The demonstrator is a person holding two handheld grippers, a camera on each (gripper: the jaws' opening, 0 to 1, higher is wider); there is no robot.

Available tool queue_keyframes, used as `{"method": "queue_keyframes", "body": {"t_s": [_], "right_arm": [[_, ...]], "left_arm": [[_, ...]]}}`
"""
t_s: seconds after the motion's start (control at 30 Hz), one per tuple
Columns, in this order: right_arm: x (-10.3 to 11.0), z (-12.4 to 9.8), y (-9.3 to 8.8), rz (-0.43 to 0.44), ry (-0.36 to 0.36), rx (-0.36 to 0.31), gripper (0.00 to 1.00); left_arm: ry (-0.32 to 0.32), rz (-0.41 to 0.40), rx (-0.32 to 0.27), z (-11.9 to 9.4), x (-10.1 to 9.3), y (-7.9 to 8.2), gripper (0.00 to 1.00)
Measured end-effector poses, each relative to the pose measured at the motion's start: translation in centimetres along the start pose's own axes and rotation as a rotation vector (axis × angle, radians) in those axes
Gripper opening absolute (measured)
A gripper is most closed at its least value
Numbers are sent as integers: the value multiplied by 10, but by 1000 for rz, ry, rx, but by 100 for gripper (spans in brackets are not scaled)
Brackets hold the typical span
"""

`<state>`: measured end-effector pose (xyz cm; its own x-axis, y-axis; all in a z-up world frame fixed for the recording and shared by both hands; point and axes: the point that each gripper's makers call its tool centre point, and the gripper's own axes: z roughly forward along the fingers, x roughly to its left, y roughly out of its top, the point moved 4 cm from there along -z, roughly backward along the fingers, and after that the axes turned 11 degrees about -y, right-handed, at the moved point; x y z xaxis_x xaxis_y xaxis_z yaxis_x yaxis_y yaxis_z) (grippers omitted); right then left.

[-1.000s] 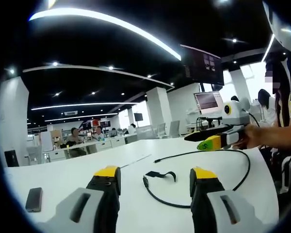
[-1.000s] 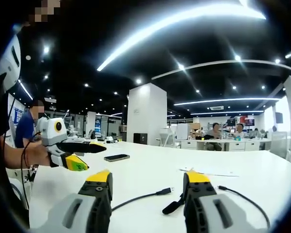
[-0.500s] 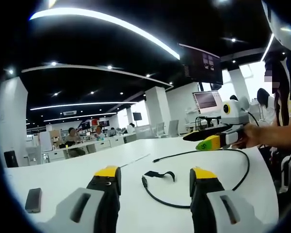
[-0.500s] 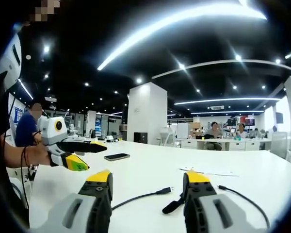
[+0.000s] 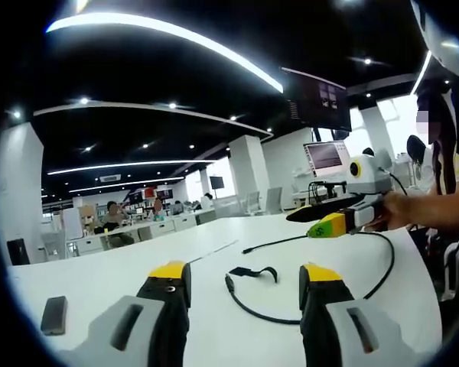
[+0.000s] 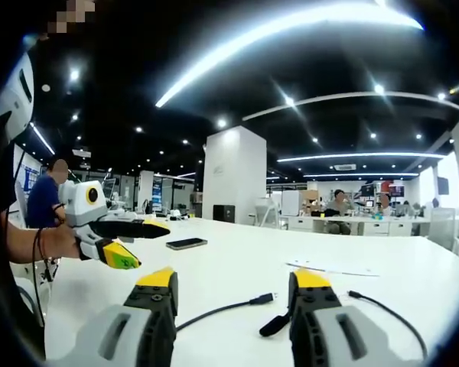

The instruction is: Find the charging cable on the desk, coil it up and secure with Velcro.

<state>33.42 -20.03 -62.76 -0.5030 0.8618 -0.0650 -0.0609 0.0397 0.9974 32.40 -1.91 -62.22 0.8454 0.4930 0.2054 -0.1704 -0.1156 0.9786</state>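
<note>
Left gripper view, nearest zone: the left tool (image 5: pixel 245 287) stands with its two yellow-tipped jaws spread wide apart, nothing between them, above the white desk (image 5: pixel 99 279). Just beyond the jaws lies the black charging cable (image 5: pixel 268 317). One plug end rests on the desk between the jaws; the cable then curves under the right-hand jaw, sweeps out in a wide loop toward the desk's right edge and returns to a second plug end farther back, near the desk's middle. A short black Velcro strap (image 5: pixel 252 272) lies curled on the desk just beyond the nearer plug end; whether it is fixed to the cable cannot be told.

A dark phone (image 5: pixel 53 314) lies flat at the left, well apart from the cable. Farther right, the right tool (image 5: pixel 302 222) is held in a person's hand (image 5: pixel 390 210) above the cable's loop.

Right gripper view, nearest zone: the right tool (image 6: pixel 231 287) also has its jaws spread wide and holds nothing. The charging cable (image 6: pixel 214 312) runs across the desk (image 6: pixel 237 252) between the jaws, its plug end lying between the tips. The Velcro strap (image 6: pixel 274 324) lies against the inner side of the right-hand jaw. A second stretch of cable ends in a plug to the right of that jaw.

At the left, the left tool (image 6: pixel 154 229) is held over the desk; the phone (image 6: pixel 187 243) lies just beyond it. Far background: an open-plan office with seated people (image 6: pixel 338 210) at distant desks.
</note>
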Motion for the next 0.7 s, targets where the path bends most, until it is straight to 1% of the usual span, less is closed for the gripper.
{"method": "queue_keyframes", "body": {"t_s": [0.37,0.7], "right_arm": [[3,4,-2,-8,5,15,59],[4,10,-4,-7,6,21,58]], "left_arm": [[7,-8,2,-4,2,-5,57],[9,-3,5,-6,6,-6,57]]}}
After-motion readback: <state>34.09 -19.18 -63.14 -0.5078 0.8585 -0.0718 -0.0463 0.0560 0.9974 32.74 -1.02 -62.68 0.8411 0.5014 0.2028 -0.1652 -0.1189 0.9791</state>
